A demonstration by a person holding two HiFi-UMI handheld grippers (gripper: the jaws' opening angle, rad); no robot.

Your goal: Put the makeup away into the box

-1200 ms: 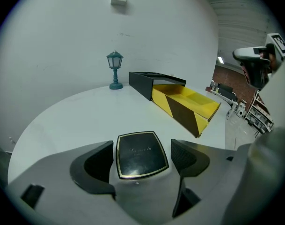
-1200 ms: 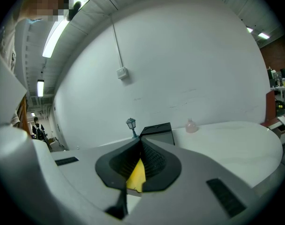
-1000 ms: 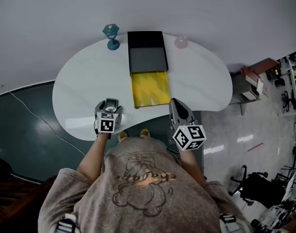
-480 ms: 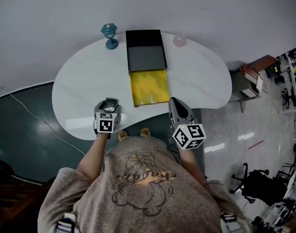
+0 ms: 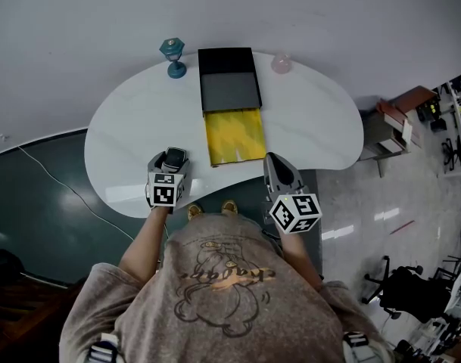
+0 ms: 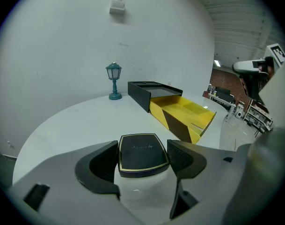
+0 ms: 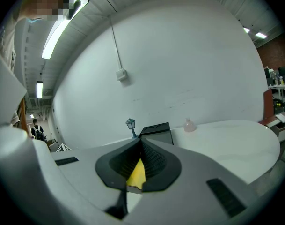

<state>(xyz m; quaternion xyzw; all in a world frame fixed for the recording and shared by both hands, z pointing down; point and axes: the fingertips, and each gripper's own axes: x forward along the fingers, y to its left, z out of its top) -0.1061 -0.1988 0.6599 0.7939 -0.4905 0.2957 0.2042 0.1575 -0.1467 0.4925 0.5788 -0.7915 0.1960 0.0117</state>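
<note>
black compact (image 6: 142, 154), gold rim, rounded corners (faint lid script)

- The left tool (image 6: 143, 150) has just been closing its jaws, and their pads press both sides of a black compact (image 6: 141, 157) with a gold rim.
- Beyond it on the white desk (image 6: 72, 125), a yellow drawer (image 6: 186, 114) stands pulled out of a black box (image 6: 144, 92).
- A small teal lantern (image 6: 114, 81) stands just left of the box.
</note>
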